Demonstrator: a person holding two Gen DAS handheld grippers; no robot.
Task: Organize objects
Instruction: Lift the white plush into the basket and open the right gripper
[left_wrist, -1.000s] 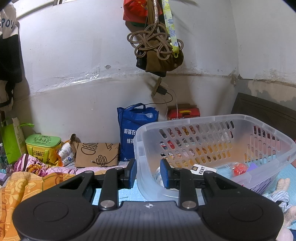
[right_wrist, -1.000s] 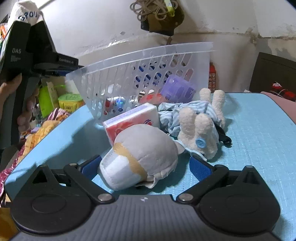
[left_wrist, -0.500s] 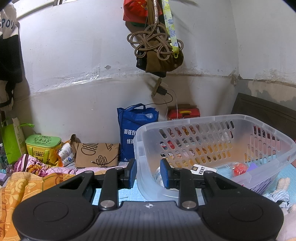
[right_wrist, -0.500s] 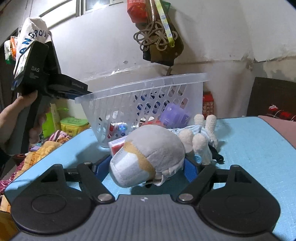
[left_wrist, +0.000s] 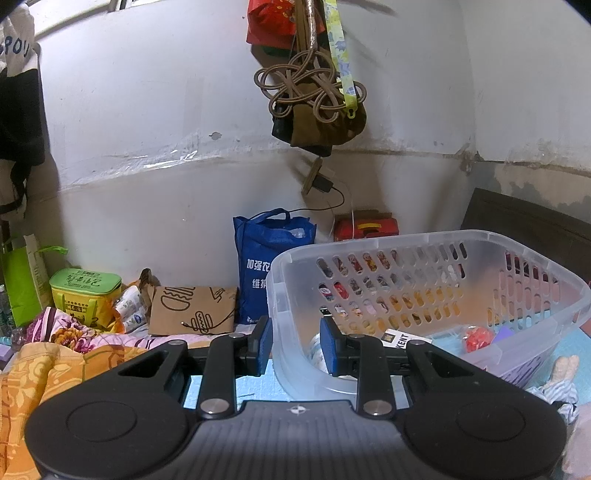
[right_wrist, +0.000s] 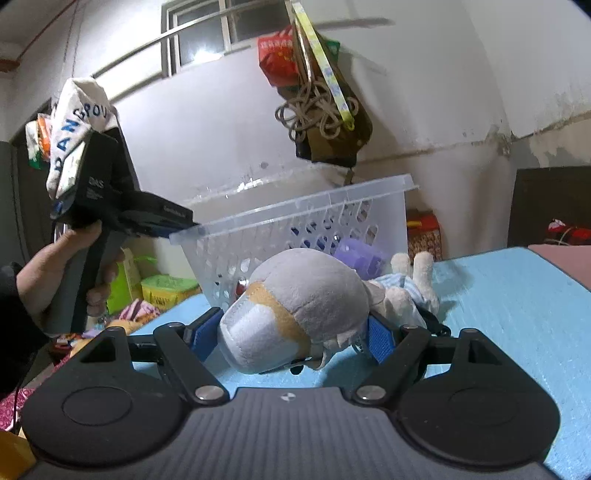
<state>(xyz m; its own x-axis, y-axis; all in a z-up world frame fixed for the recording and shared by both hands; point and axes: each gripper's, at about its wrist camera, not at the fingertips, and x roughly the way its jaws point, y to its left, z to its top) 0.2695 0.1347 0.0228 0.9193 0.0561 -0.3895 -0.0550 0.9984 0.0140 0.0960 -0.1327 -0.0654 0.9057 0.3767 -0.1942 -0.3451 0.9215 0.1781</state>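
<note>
Right gripper (right_wrist: 293, 334) has its fingers pinching the grey plush toy (right_wrist: 295, 306) from both sides, lifted just above the blue mat (right_wrist: 517, 314) and right in front of the clear plastic basket (right_wrist: 295, 229). Over on the other side, the left gripper (left_wrist: 295, 345) clamps the basket's (left_wrist: 424, 288) near rim, one finger inside the wall and one outside, tilting it. A striped-shirt bunny (right_wrist: 406, 291) lies on the mat just behind the plush toy.
</note>
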